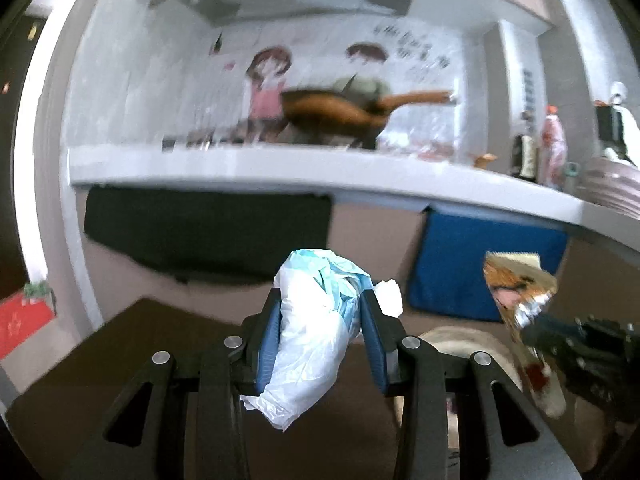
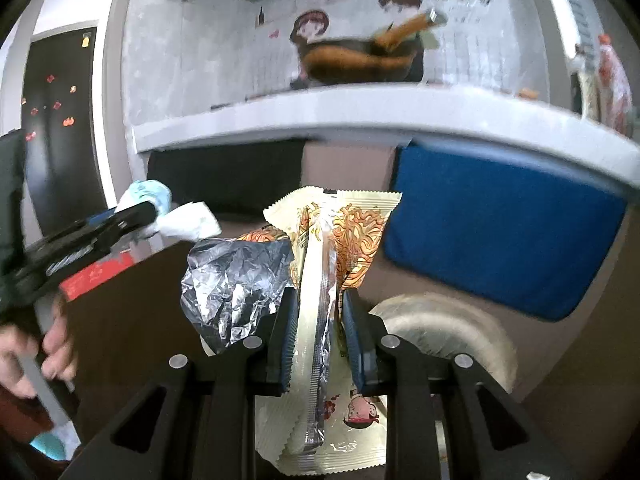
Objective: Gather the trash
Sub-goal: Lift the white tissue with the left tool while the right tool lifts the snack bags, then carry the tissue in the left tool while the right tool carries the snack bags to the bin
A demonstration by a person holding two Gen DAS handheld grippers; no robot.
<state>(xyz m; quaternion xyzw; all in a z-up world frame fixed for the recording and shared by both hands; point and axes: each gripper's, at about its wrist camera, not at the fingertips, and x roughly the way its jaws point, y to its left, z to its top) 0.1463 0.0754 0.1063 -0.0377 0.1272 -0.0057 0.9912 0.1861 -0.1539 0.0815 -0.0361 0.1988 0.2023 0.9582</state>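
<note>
Nearest in the left wrist view, left gripper (image 1: 320, 320) held partly open, blue pads pressed against both sides of a crumpled white and pale-blue plastic bag (image 1: 312, 336), bag bulging above the fingertips and hanging below them. Just beside the right fingertip, a white paper wad (image 1: 390, 296) poking out from the same bundle. In the right wrist view, right gripper (image 2: 320, 320) nearly shut, pads clamped on a flattened noodle wrapper (image 2: 320, 280) standing upright between them, printed noodles at the top, a cartoon figure at the bottom, silver inner foil (image 2: 236, 288) flaring out to the left. Each gripper seen from the other camera: right one low at the right edge of the left view with the wrapper's torn top above it, left one at the left edge of the right view, bag and paper at its tip, a hand (image 2: 44, 344) wrapped around its grip. Below and between both, a dark brown table (image 1: 120, 344); beside it, a round bin lined with pale plastic (image 2: 452, 328), rim just right of the right gripper's fingers. Further back, a blue cushion (image 2: 508, 236) and a black one (image 1: 208, 232) under a white counter edge (image 1: 320, 172). On the counter, a brown pan with a long handle (image 1: 340, 110), blurred. Behind it, a wall with cartoon figures (image 2: 312, 24) drawn on it, bottles (image 1: 554, 148) at far right, a black door (image 2: 60, 120) with small stickers at far left.
</note>
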